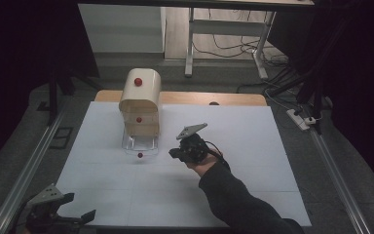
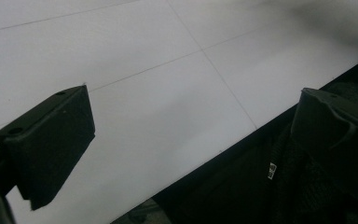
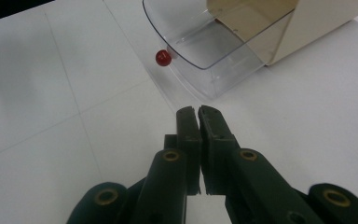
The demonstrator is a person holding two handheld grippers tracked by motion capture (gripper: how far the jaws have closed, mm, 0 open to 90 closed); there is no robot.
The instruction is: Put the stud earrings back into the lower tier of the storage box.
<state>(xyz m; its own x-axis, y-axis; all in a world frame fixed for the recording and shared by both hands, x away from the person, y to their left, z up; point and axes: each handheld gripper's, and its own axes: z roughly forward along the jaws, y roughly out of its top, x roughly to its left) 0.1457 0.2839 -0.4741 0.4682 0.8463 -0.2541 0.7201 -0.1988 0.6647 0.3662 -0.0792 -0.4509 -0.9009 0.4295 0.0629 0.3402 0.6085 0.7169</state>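
We see the right hand-held gripper (image 3: 198,112), jaws closed and empty, just beside the pulled-out clear drawer (image 3: 205,46). The left hand-held gripper (image 2: 191,140) rests wide apart at the worktop (image 1: 253,146) edge. We judge the red knob (image 3: 162,58) the next target.

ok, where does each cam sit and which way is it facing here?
High view: above the person's side, looking forward and down on the white table; shows sleeve, right gripper, left gripper.
Left gripper view: rides the left gripper, jaws wide apart, facing the table's near edge.
Right gripper view: rides the right gripper, jaws together, facing the clear drawer and its red knob.
Shared: high and right gripper views both show drawer and knob.
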